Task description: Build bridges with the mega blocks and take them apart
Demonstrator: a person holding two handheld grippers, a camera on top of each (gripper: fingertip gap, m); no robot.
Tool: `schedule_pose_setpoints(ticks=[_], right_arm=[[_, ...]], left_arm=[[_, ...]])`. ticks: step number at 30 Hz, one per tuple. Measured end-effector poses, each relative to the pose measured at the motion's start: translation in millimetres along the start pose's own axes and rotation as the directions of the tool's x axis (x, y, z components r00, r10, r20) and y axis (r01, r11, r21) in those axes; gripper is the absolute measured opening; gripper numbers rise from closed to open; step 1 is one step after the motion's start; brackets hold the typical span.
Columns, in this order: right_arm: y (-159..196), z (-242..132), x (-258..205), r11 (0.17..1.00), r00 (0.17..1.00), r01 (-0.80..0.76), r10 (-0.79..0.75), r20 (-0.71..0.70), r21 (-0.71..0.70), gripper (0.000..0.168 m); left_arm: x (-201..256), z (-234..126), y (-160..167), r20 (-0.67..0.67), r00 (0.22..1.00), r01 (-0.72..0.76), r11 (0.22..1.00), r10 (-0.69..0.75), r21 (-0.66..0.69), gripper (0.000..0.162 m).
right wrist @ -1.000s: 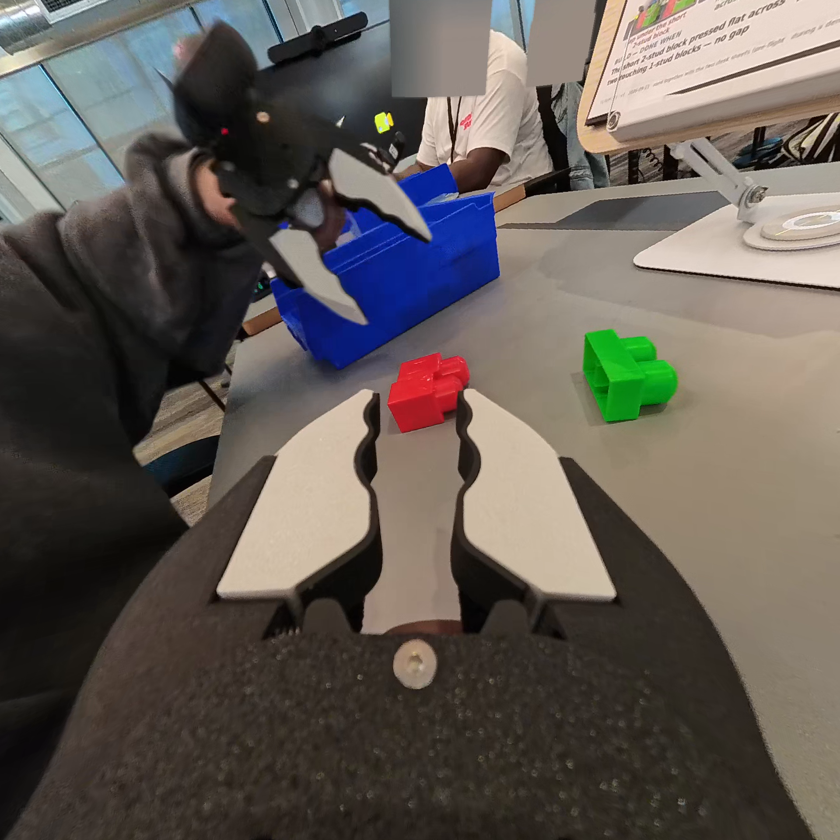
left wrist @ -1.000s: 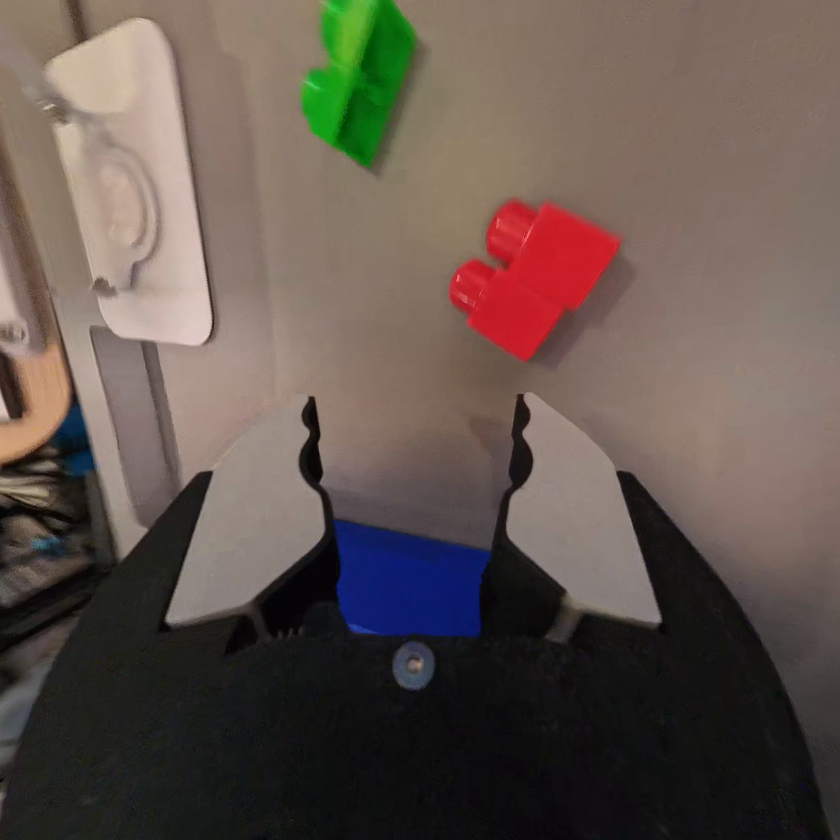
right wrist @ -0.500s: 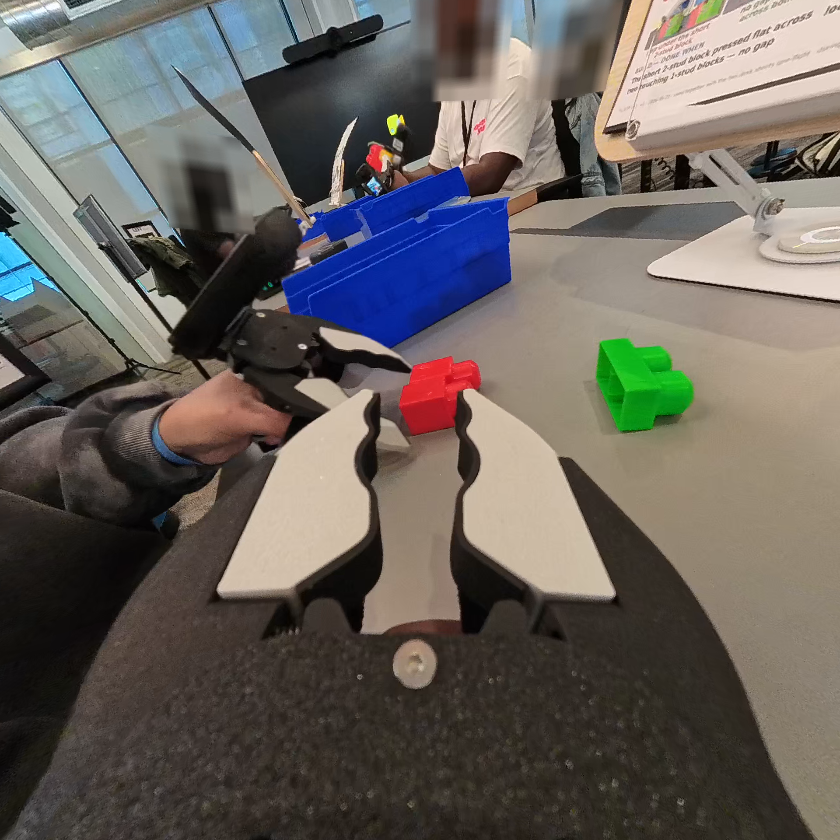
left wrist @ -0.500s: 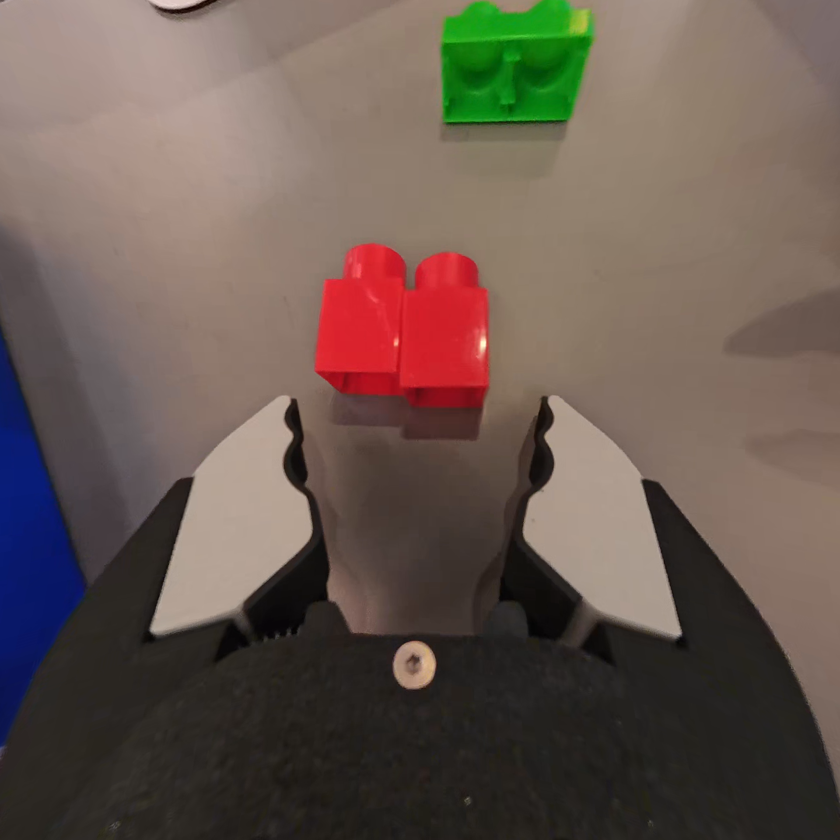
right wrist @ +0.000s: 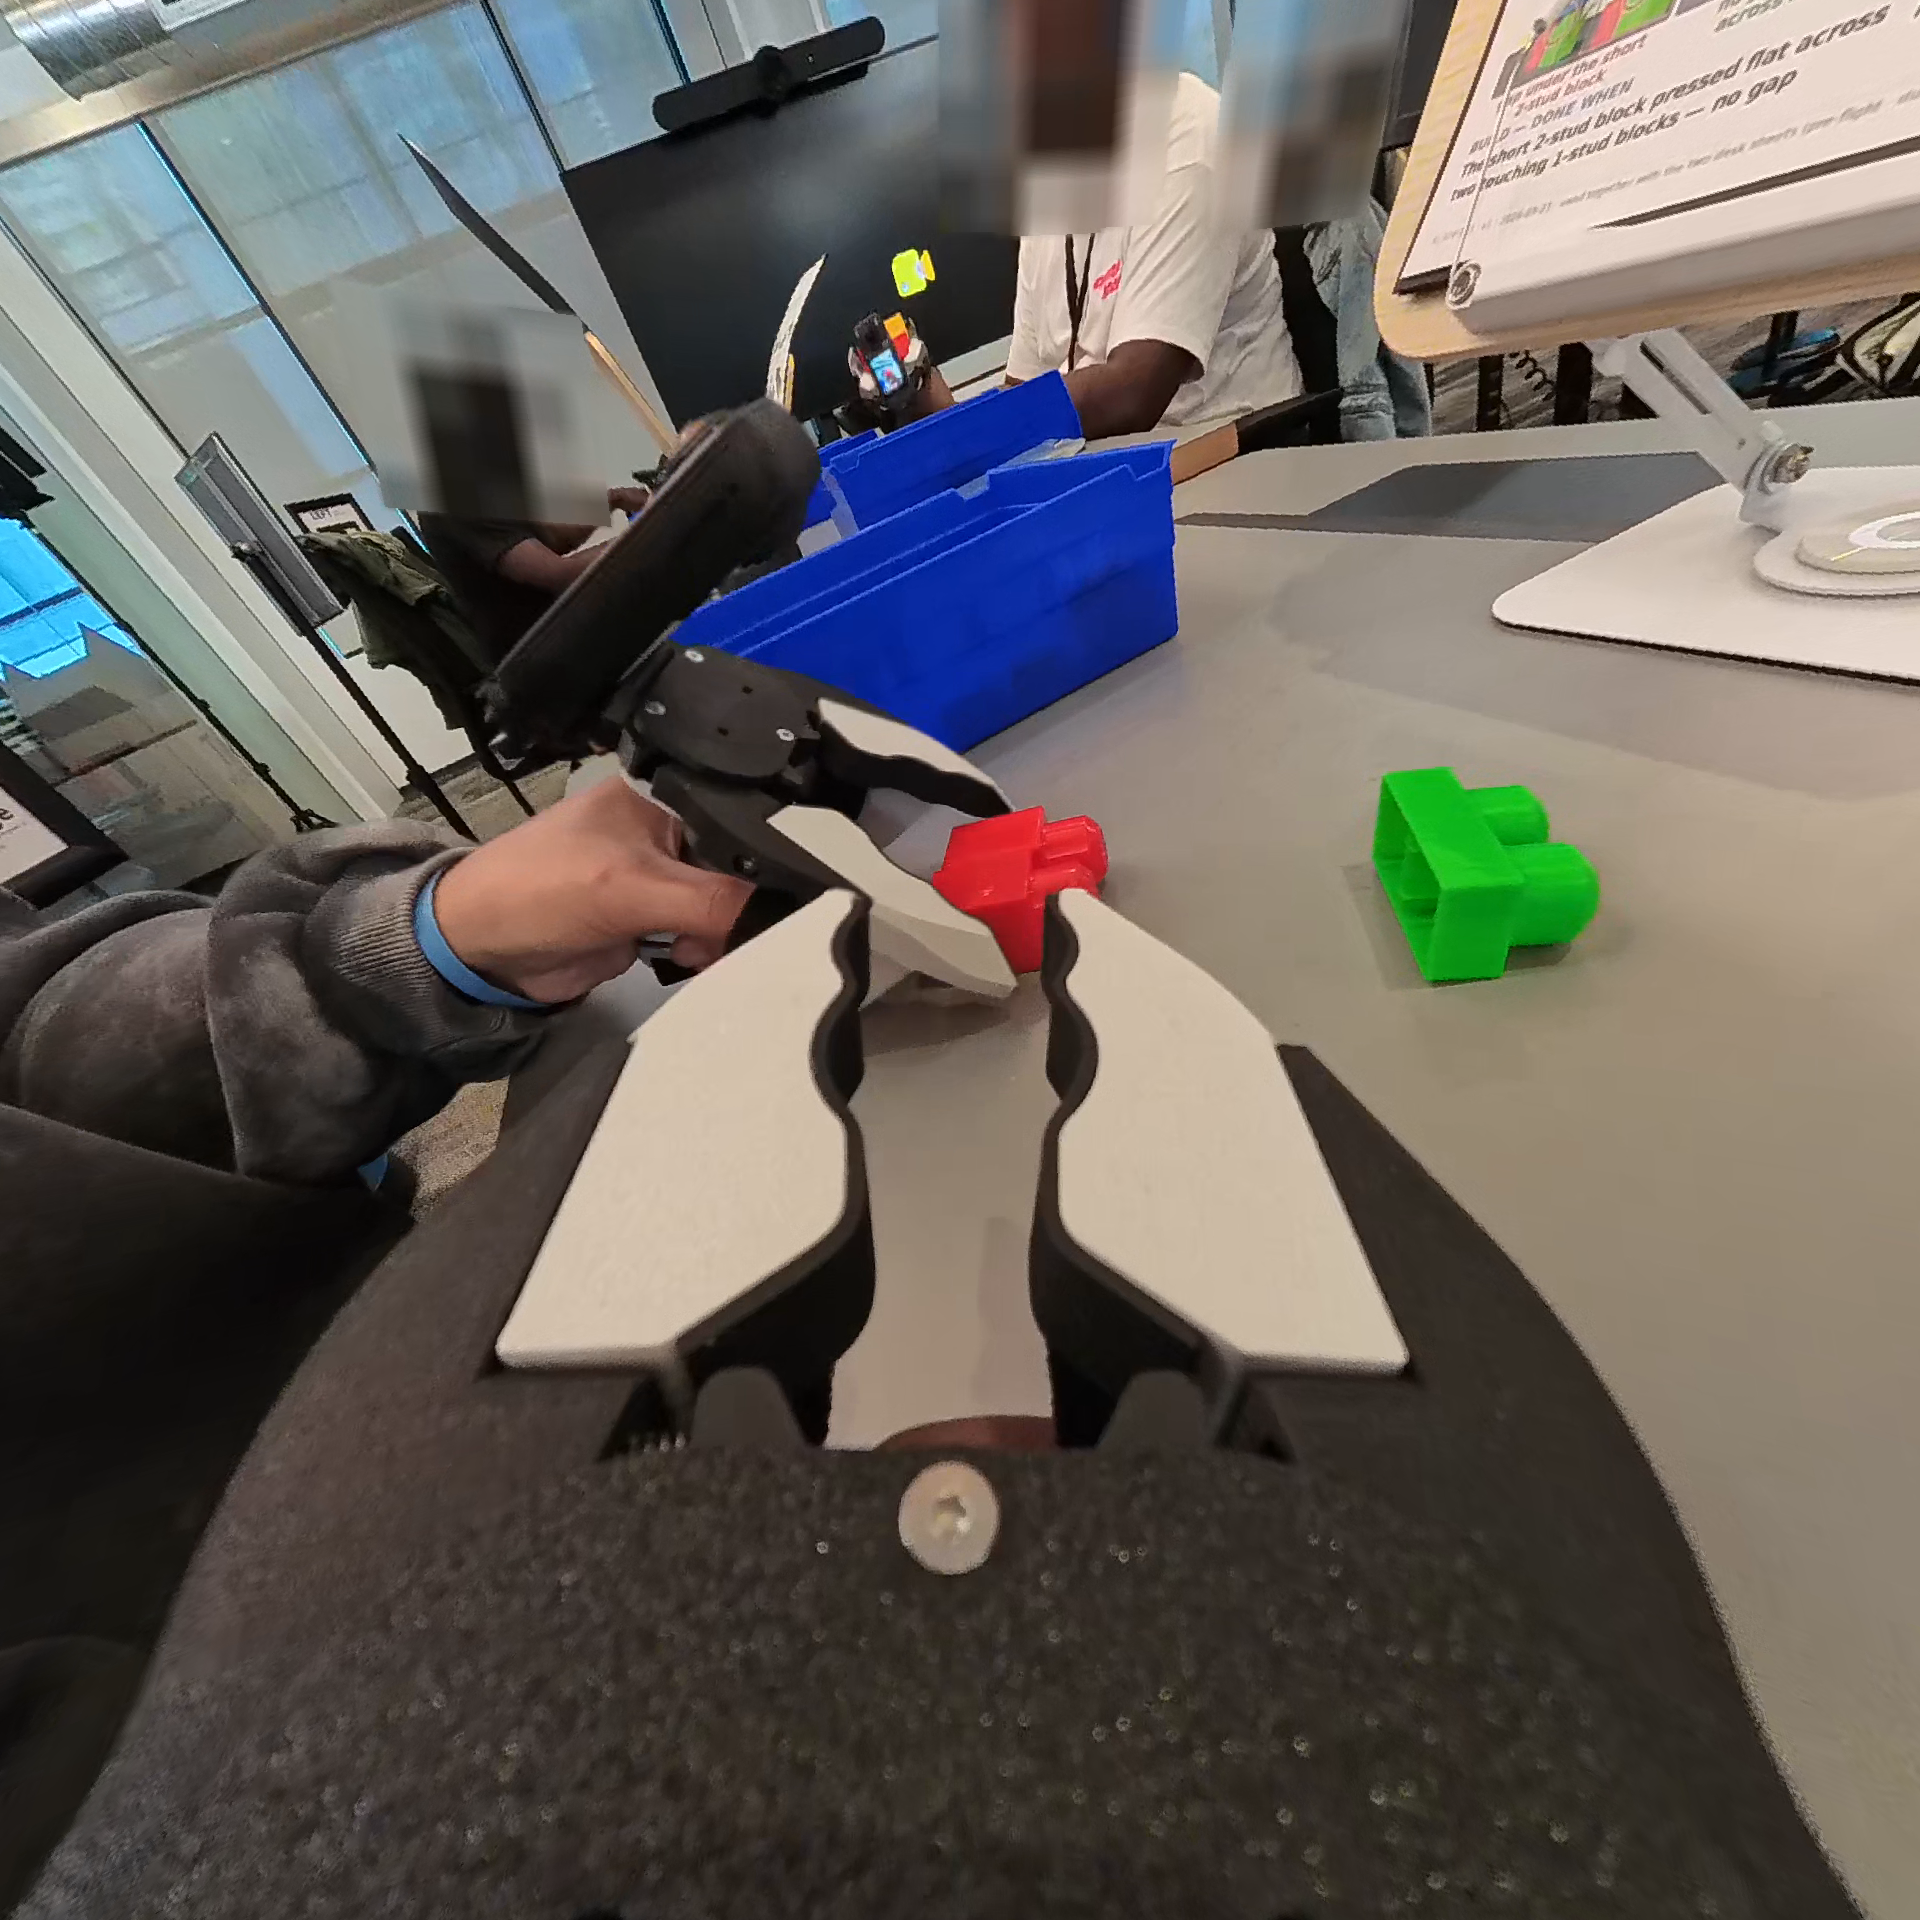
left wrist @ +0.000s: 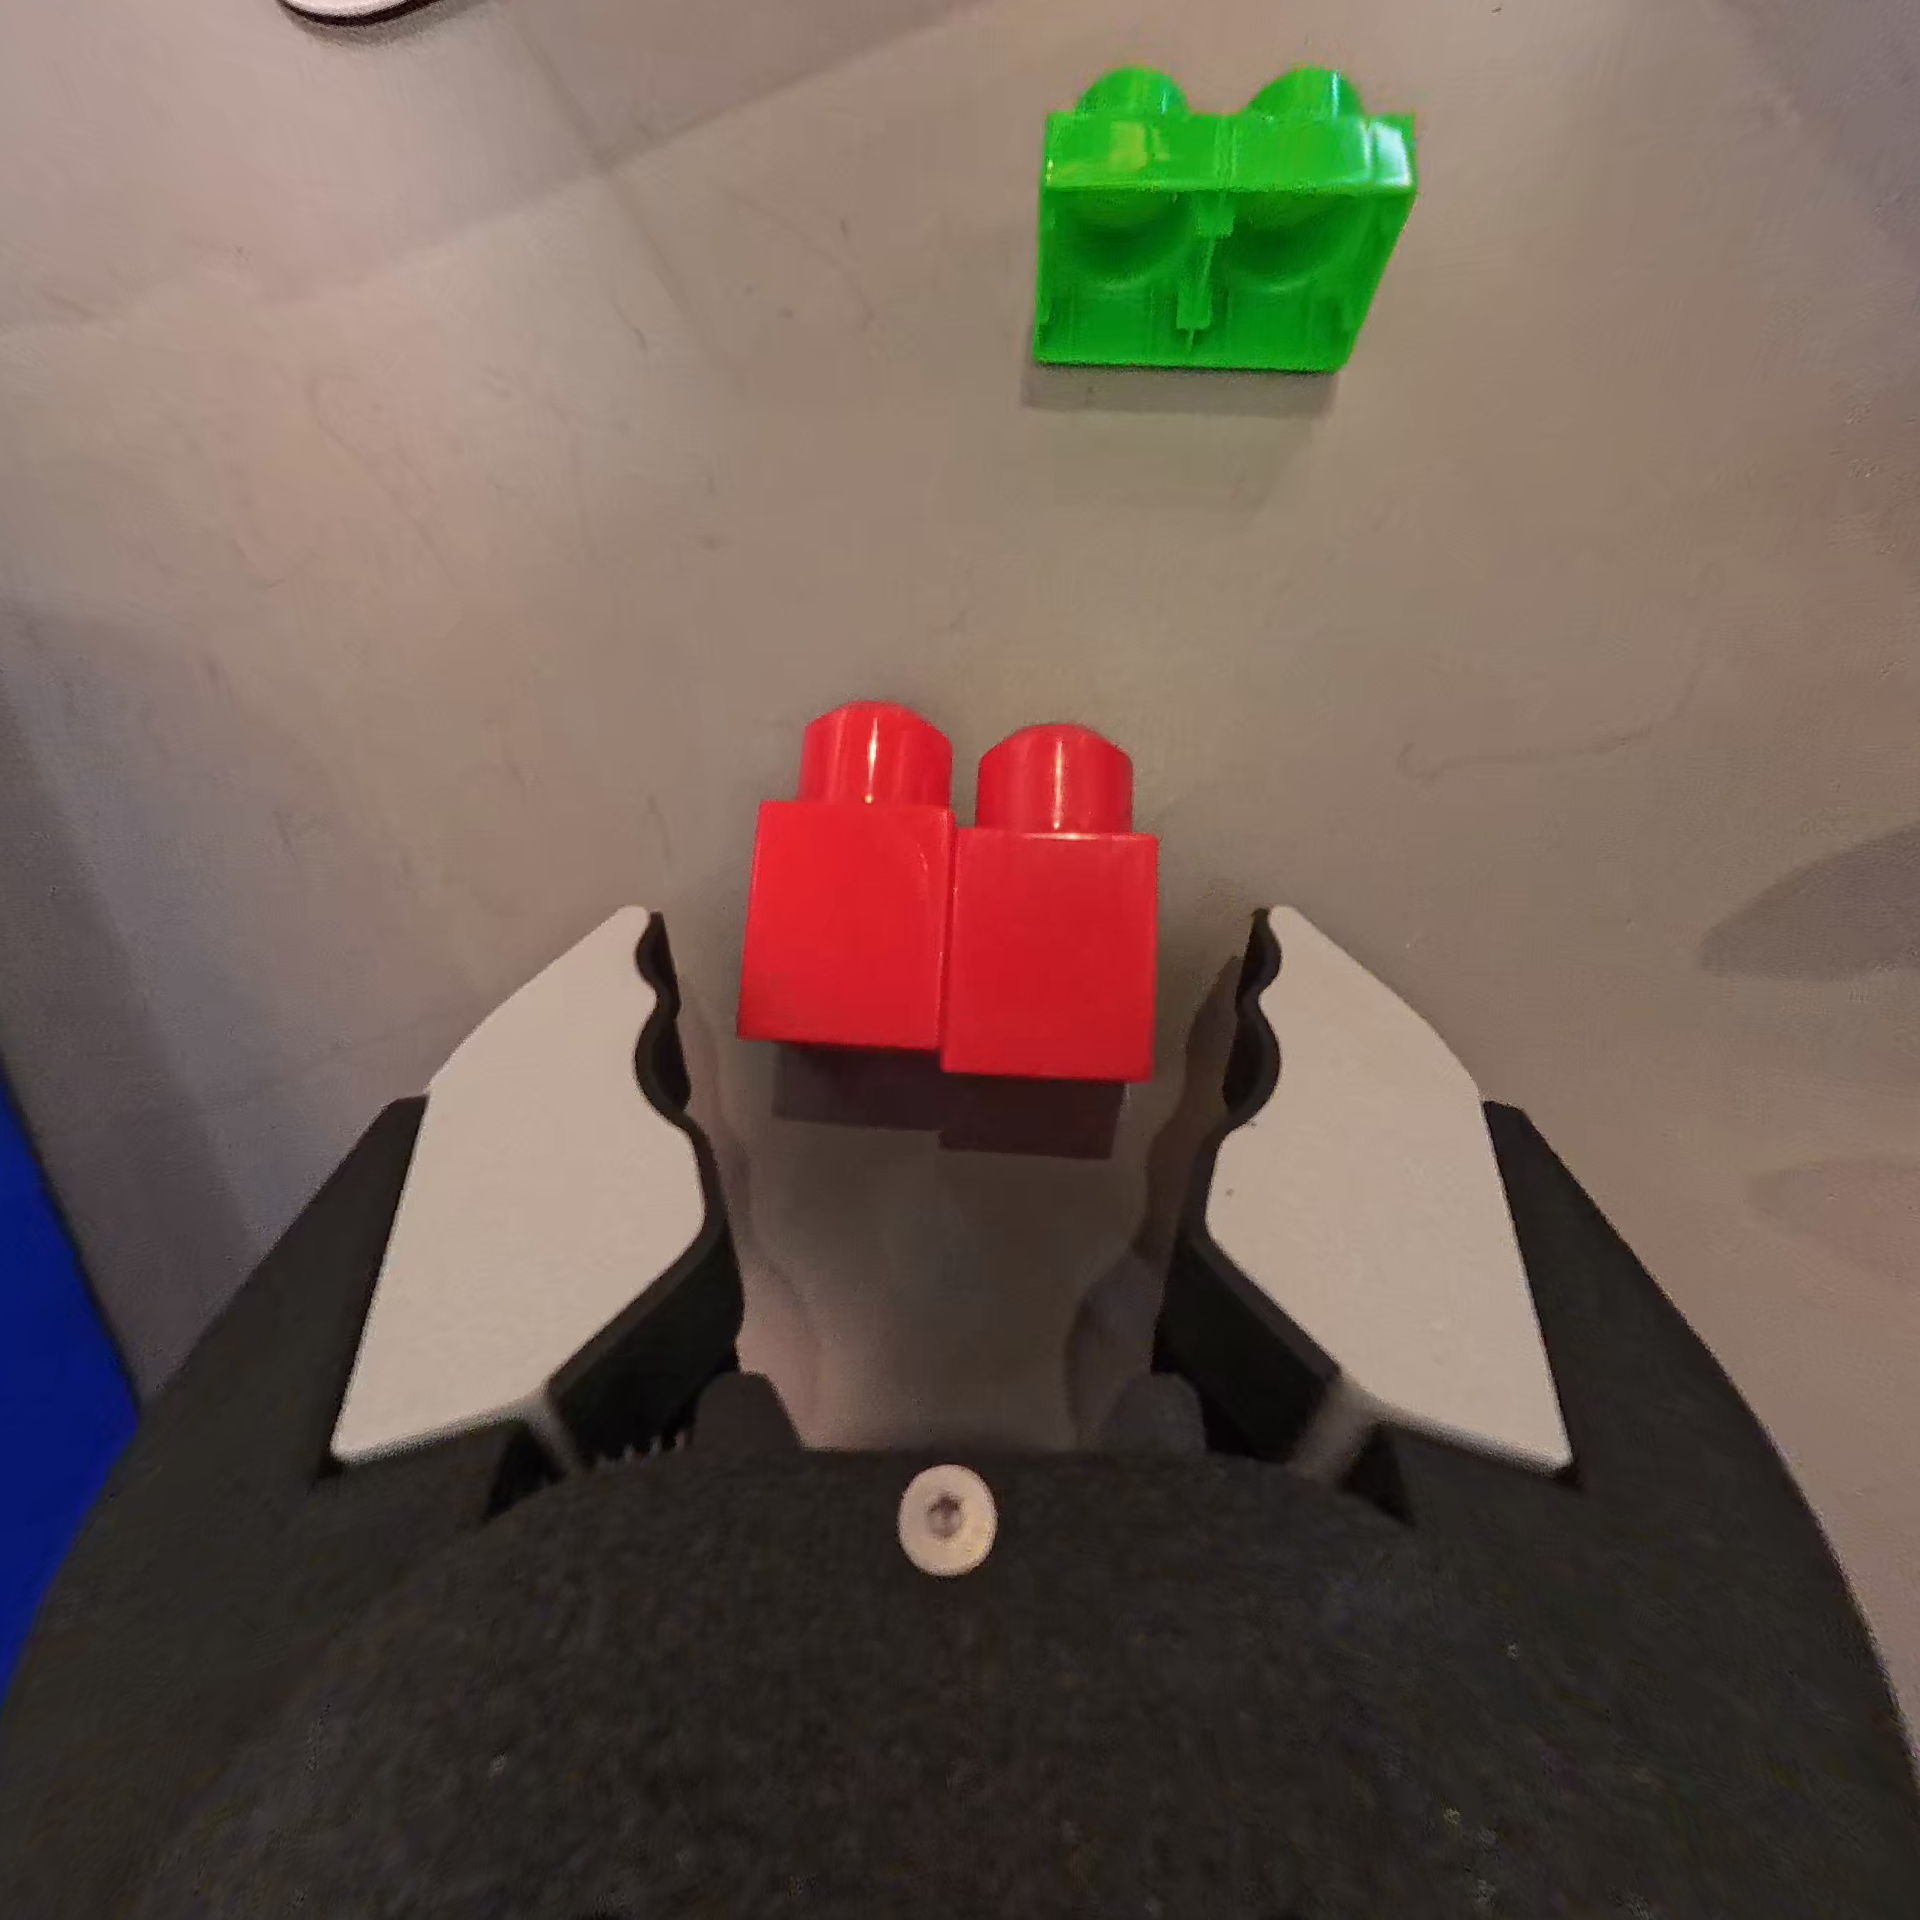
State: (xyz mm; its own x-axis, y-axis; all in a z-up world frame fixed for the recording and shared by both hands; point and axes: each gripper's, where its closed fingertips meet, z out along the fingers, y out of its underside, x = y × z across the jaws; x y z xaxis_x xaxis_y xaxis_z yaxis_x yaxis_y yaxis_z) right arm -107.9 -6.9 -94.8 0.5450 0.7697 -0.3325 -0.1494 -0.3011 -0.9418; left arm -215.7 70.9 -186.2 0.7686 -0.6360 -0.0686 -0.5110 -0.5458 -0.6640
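Two red one-stud blocks lie on their sides, side by side and touching, on the grey table. My left gripper is open, low over the table, with one finger on each side of the red pair and not touching it. The right wrist view shows it around the red blocks. A green two-stud block lies on its side beyond them, hollow underside toward the left camera; it also shows in the right wrist view. My right gripper is empty, its jaws a narrow gap apart, just short of the red blocks.
A blue bin stands behind the red blocks; its edge shows at the left. A white stand base holding an instruction board is at the back right. A person in a white shirt sits behind the table.
My left gripper came down from above the blue bin to the table and moved forward until its open fingers straddle the red blocks. My right gripper barely moved.
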Motion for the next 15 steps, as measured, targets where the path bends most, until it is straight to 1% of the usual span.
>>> schedule_pose_setpoints(ticks=[3, 7, 12, 15], right_arm=[[1, 1, -1, 1.0, 1.0, 0.0, 0.0, 0.003, -0.007, 0.032], [1, 0, -1, 1.0, 1.0, -0.001, 0.001, 0.005, -0.006, 0.032], [0, -1, -1, 1.0, 1.0, -0.009, 0.009, 0.01, 0.002, 0.032], [0, 0, -2, 1.0, 1.0, -0.012, 0.012, 0.014, -0.001, 0.032]], left_arm=[[-6, 3, -5, 0.031, 0.999, -0.018, 1.0, 0.019, -0.026, 0.099], [-1, 11, 4, -0.015, 1.0, -0.003, 0.993, 0.001, -0.119, 0.096], [-4, 9, 6, -0.005, 1.0, 0.021, 0.988, -0.022, -0.155, 0.095], [-6, 10, 5, 0.002, 1.0, 0.013, 0.987, -0.012, -0.163, 0.094]])
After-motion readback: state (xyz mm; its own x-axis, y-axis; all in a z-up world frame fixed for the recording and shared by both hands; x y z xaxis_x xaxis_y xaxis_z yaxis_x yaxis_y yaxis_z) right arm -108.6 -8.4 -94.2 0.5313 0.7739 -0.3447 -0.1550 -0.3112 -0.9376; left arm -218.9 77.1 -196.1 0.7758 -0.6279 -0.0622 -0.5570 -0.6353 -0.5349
